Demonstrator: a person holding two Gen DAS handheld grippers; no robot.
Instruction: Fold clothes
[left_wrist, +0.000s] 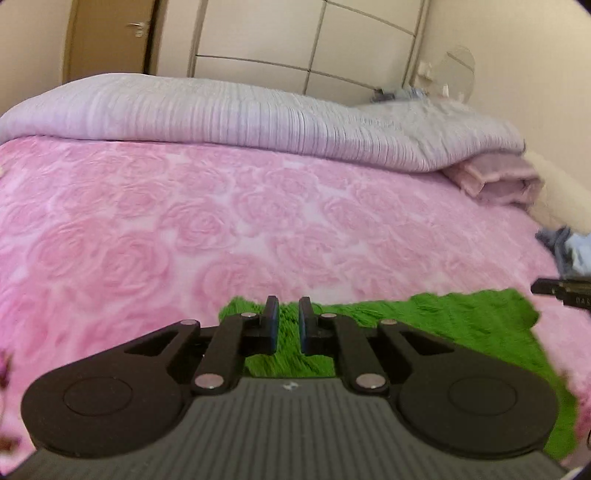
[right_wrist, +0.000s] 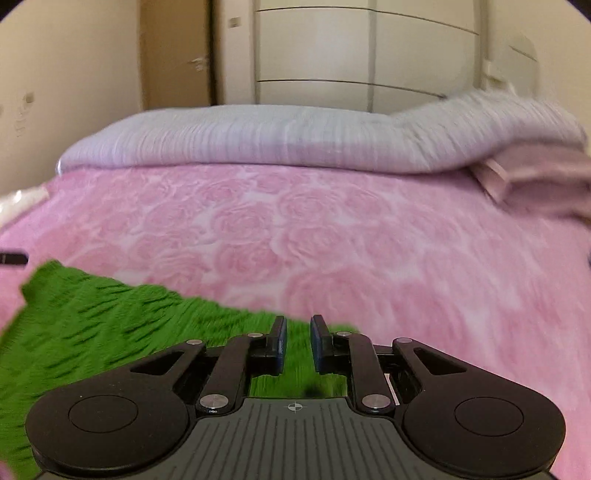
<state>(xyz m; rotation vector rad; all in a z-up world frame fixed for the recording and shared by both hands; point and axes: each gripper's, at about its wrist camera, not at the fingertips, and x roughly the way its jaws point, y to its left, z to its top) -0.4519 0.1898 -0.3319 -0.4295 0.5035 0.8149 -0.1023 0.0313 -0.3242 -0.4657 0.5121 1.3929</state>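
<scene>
- Left gripper (left_wrist: 288, 325) sits low and level over the bed, its black fingers pointing toward the far wardrobe; the jaws stand a narrow gap apart with nothing pinched between them.
- Under and between those jaws lies the fuzzy bright green knitted garment (left_wrist: 424, 328), spread flat and running off to the right of the fingers, where its far edge ends near a black tip of the other tool at the frame's side.
- Right gripper (right_wrist: 297, 343) holds the same low, forward-pointing pose; its jaws are also slightly parted, gripping nothing, with the green cloth showing through the gap.
- From this side the green garment (right_wrist: 96, 325) stretches out to the left of the jaws.
- Ahead of both sets of jaws: the pink rose-patterned plush blanket (right_wrist: 332, 236) covering the bed.
- Beyond that, a pale lilac ribbed quilt (left_wrist: 240, 114) lies bunched across the far side.
- Behind it, a cream panelled wardrobe (right_wrist: 332, 55) and a wooden door (left_wrist: 110, 37) to its left.
</scene>
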